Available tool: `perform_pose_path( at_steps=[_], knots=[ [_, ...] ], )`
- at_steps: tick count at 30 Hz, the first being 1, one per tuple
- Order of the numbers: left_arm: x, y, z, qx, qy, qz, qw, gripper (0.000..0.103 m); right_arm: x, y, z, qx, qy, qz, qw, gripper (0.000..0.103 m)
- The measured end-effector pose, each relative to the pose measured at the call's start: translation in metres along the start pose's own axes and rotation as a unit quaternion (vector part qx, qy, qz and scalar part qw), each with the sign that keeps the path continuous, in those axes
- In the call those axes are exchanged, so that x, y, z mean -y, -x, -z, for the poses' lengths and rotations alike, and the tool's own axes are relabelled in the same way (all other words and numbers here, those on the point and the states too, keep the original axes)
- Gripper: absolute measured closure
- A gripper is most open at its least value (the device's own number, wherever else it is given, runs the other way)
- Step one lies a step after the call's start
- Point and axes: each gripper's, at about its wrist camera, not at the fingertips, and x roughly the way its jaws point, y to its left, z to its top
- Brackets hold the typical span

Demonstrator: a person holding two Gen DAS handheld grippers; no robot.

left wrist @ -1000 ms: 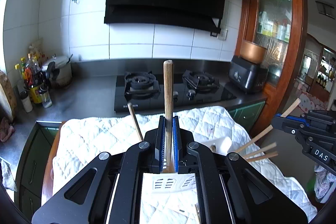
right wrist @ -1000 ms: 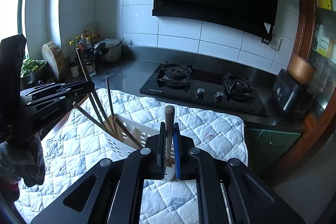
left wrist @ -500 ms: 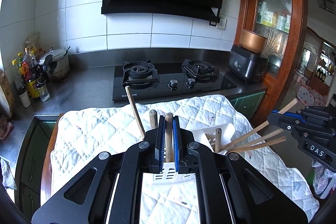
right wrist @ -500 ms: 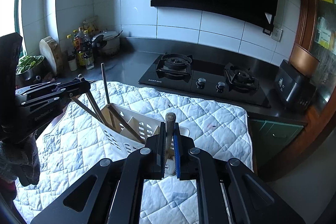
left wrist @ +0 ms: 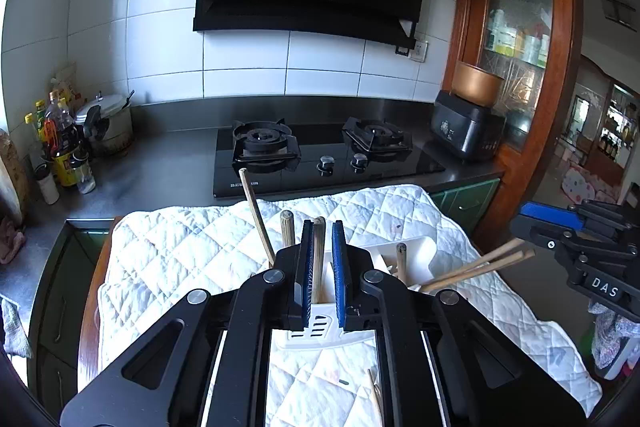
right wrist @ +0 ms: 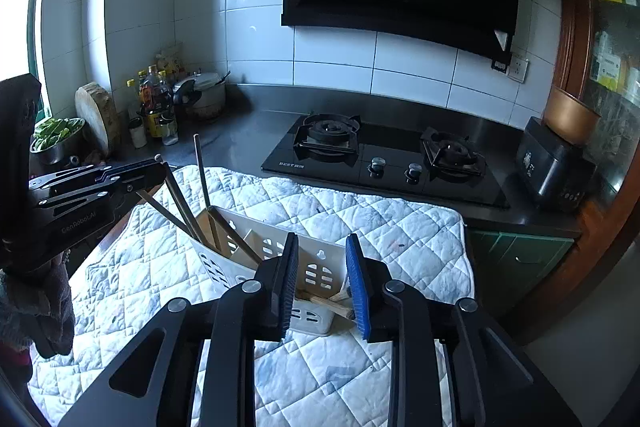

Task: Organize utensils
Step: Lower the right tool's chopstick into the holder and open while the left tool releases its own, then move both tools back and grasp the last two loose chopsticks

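A white slotted utensil basket point(right wrist: 316, 267) stands on the quilted white cloth point(right wrist: 380, 223); it also shows in the left wrist view point(left wrist: 416, 251). Several wooden-handled utensils lean in it. My left gripper point(left wrist: 320, 267) is open, its blue pads apart around a wooden handle point(left wrist: 318, 251) that stands in the basket. It shows in the right wrist view point(right wrist: 160, 171) at the left. My right gripper point(right wrist: 322, 283) is open and empty above the basket's near end. It shows in the left wrist view point(left wrist: 560, 223) at the right. A wooden stick point(left wrist: 374, 391) lies on the cloth.
A black gas hob point(left wrist: 320, 155) sits on the steel counter behind the cloth. Bottles point(left wrist: 64, 147) and a pot point(left wrist: 108, 123) stand at the back left. A black appliance point(left wrist: 466, 135) stands at the right by a wooden cabinet point(left wrist: 516, 27).
Both grippers lowered their wooden utensils into the basket and opened. The right gripper's utensil has dropped out of its jaws; the left's pads have parted from the handle.
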Motion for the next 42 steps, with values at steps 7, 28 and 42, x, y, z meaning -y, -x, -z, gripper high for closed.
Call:
perform_pose_path(
  at_steps=[7, 28, 42],
  knots=[
    [0.002, 0.034, 0.014, 0.013, 0.006, 0.006, 0.9999, 0.094, -0.003, 0.038, 0.016, 0.030, -0.006, 0.001, 1.000, 0.056],
    [-0.001, 0.112, 0.150, -0.001, 0.018, -0.044, 0.9989, 0.036, -0.063, 0.055, 0.177, -0.032, -0.019, -0.041, 0.998, 0.045],
    [-0.005, 0.122, 0.214, -0.034, 0.032, -0.072, 0.9963, 0.027, -0.100, 0.033, 0.256, -0.092, -0.053, -0.057, 0.993, 0.054]
  ],
)
